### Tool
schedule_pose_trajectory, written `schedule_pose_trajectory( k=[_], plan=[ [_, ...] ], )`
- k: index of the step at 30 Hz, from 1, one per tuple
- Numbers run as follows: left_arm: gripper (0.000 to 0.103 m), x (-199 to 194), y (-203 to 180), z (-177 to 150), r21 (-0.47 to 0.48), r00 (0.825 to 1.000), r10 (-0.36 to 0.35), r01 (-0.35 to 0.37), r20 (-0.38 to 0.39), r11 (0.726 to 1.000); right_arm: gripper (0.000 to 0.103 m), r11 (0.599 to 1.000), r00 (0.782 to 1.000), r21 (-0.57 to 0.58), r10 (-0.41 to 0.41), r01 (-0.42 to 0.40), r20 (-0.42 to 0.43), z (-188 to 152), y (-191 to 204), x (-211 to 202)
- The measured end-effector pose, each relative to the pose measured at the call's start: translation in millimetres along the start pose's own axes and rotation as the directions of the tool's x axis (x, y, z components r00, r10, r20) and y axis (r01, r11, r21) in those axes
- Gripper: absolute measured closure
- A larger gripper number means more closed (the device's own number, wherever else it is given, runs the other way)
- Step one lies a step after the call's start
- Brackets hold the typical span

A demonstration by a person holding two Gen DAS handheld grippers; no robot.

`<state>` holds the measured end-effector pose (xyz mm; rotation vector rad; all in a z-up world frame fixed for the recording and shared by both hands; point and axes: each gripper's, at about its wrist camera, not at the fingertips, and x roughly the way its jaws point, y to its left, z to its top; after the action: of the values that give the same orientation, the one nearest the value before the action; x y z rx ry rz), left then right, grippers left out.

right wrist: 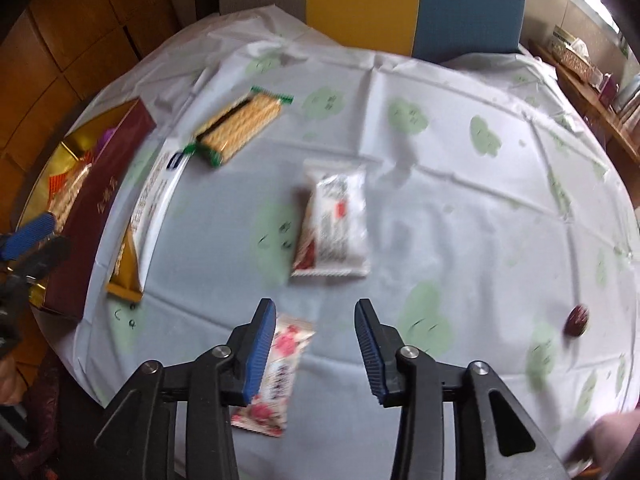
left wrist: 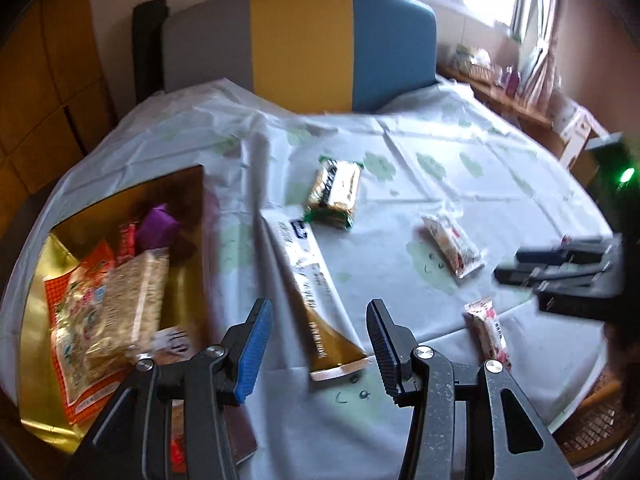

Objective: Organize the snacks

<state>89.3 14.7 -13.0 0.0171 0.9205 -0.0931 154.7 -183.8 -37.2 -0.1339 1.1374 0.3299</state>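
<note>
My left gripper (left wrist: 318,322) is open and empty, just above the near end of a long white-and-gold packet (left wrist: 310,280). A gold-lined box (left wrist: 52,300) to its left holds several snack bags. A green-edged cracker pack (left wrist: 334,192), a white pack (left wrist: 452,246) and a pink floral pack (left wrist: 488,332) lie on the tablecloth. My right gripper (right wrist: 316,322) is open and empty above the pink floral pack (right wrist: 276,376), with the white pack (right wrist: 334,226) ahead. The cracker pack (right wrist: 240,126), long packet (right wrist: 138,220) and box (right wrist: 96,208) show at left.
A round table with a white cloth (left wrist: 440,152) printed with green shapes. A grey, yellow and blue chair (left wrist: 300,48) stands behind it. A small dark red round item (right wrist: 577,320) lies at the right. A wooden shelf (left wrist: 516,108) with clutter runs along the window wall.
</note>
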Motion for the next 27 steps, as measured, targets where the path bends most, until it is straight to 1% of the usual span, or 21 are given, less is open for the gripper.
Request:
schedule_pose_trajectory(
  k=[3, 5, 7, 10, 13, 15, 17, 19, 21, 23, 25, 27],
  plan=[
    [0.053, 15, -9, 0, 0.034, 1.000, 0.017, -0.016, -0.024, 0.999, 0.059, 1.000, 1.000, 0.021, -0.013, 0.012, 0.023, 3, -18, -3],
    [0.052, 24, -12, 2, 0.041, 0.998, 0.036, -0.034, -0.042, 0.999, 0.059, 0.993, 1.000, 0.115, -0.004, 0.001, 0.027, 1, -41, 2],
    [0.049, 30, -12, 4, 0.035, 0.998, 0.042, -0.040, -0.053, 0.999, 0.059, 0.979, 1.000, 0.203, -0.002, 0.003, -0.004, 5, -54, 9],
    [0.049, 36, -8, 7, 0.015, 0.997, 0.043, -0.042, -0.062, 0.999, 0.059, 0.960, 0.999, 0.274, 0.046, -0.050, 0.021, 8, -70, 7],
    [0.048, 40, 3, 12, -0.032, 0.997, 0.017, -0.019, -0.077, 0.999, 0.059, 0.939, 0.998, 0.338, 0.065, -0.067, 0.016, 7, -81, 8],
    [0.048, 40, 11, 16, -0.058, 0.996, -0.010, 0.005, -0.085, 0.998, 0.059, 0.932, 0.998, 0.357, 0.067, -0.067, 0.012, 8, -84, 10],
    [0.048, 40, 17, 20, -0.070, 0.996, -0.016, 0.010, -0.083, 0.997, 0.059, 0.928, 0.997, 0.367, 0.072, -0.072, 0.015, 7, -85, 9],
    [0.048, 41, 20, 24, -0.069, 0.997, -0.003, -0.003, -0.082, 0.998, 0.059, 0.925, 0.996, 0.372, 0.082, -0.084, 0.021, 7, -85, 7],
    [0.048, 48, 22, 29, -0.062, 0.993, -0.001, -0.006, -0.115, 0.998, 0.059, 0.926, 0.996, 0.366, 0.091, -0.093, 0.023, 6, -85, 5],
    [0.048, 53, 20, 30, -0.055, 0.991, 0.007, -0.014, -0.131, 0.998, 0.059, 0.931, 0.995, 0.353, 0.093, -0.097, 0.029, 7, -83, 4],
    [0.048, 60, 15, 32, -0.027, 0.989, 0.014, -0.018, -0.144, 0.999, 0.059, 0.933, 0.995, 0.347, 0.091, -0.097, 0.032, 8, -82, 3],
    [0.048, 68, 10, 34, -0.003, 0.987, 0.053, -0.054, -0.151, 0.999, 0.059, 0.934, 0.995, 0.344, 0.089, -0.096, 0.034, 9, -80, 4]
  ],
)
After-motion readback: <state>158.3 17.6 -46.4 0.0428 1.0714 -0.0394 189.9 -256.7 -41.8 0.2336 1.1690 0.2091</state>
